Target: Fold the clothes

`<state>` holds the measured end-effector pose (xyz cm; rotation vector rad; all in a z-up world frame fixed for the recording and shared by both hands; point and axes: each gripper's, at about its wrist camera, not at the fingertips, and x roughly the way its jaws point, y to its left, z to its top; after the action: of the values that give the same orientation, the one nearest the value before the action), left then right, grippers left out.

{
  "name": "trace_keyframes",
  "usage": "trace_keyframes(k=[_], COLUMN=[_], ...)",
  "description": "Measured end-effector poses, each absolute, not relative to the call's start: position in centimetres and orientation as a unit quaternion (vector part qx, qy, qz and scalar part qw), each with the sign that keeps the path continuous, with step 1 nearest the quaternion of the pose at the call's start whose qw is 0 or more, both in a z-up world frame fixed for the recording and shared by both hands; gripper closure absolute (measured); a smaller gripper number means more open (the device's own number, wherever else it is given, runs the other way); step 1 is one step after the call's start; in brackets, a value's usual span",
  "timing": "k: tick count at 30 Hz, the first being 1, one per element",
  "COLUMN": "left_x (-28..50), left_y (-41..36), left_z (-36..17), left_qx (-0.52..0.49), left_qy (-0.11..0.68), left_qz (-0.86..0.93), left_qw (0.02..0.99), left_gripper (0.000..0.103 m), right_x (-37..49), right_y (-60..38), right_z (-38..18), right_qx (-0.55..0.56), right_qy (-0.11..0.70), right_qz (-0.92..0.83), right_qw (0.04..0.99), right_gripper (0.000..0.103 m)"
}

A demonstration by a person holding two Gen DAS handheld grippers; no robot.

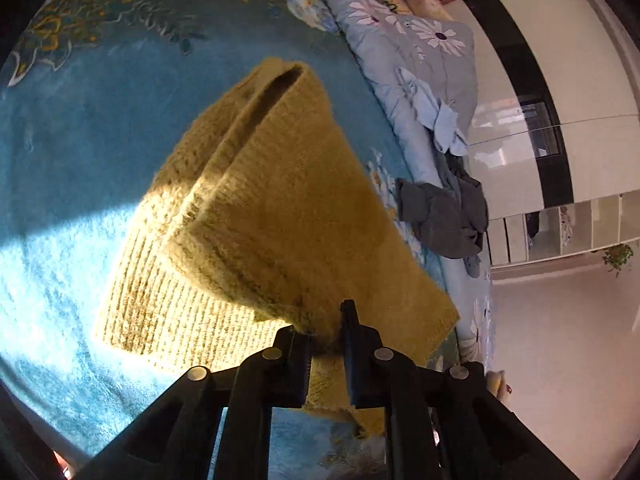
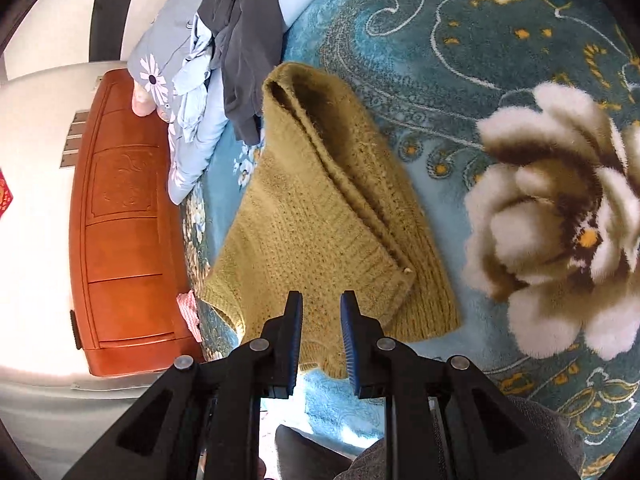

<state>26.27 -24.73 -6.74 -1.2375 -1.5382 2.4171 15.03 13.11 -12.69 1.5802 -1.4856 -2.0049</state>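
On the teal floral blanket (image 1: pixel 72 168) lies the mustard knit sweater (image 1: pixel 256 200), folded over itself, its ribbed hem catching the sunlight. Over on the left, the left gripper (image 1: pixel 325 330) tips downward, its jaws clamped on a corner of the sweater, the fuzzy knit bunched between the black fingers (image 1: pixel 294 352). The right gripper (image 2: pixel 321 312) is also angled down over the near edge of the same sweater (image 2: pixel 320 216), jaws nearly together with a narrow gap showing; whether the pads actually pinch the knit I cannot tell. Beyond the sweater a grey garment (image 2: pixel 244 44) sits crumpled against the pale blue daisy-print bedding (image 2: pixel 160 60), with the orange wooden headboard (image 2: pixel 120 216) behind.
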Motion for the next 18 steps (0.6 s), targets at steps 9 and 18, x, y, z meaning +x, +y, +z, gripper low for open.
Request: trace_keyframes(k=[9,18], left_x=[28.8,29.2], left_y=[-25.5,-24.6], left_z=[-13.8,-11.6], left_qx=[-0.488,-0.503], left_qy=[-0.491,-0.444], left_qz=[0.716,0.735], left_qw=[-0.091,-0.099], left_gripper=[0.089,0.082], right_x=[14.7,14.7], right_y=[13.0,13.0], right_z=[-12.8,-12.7], right_qx=[0.52,0.536], right_qy=[-0.51,-0.476], right_qz=[-0.677,-0.691], right_qw=[0.106,0.093], right_gripper=[0.084,0.076])
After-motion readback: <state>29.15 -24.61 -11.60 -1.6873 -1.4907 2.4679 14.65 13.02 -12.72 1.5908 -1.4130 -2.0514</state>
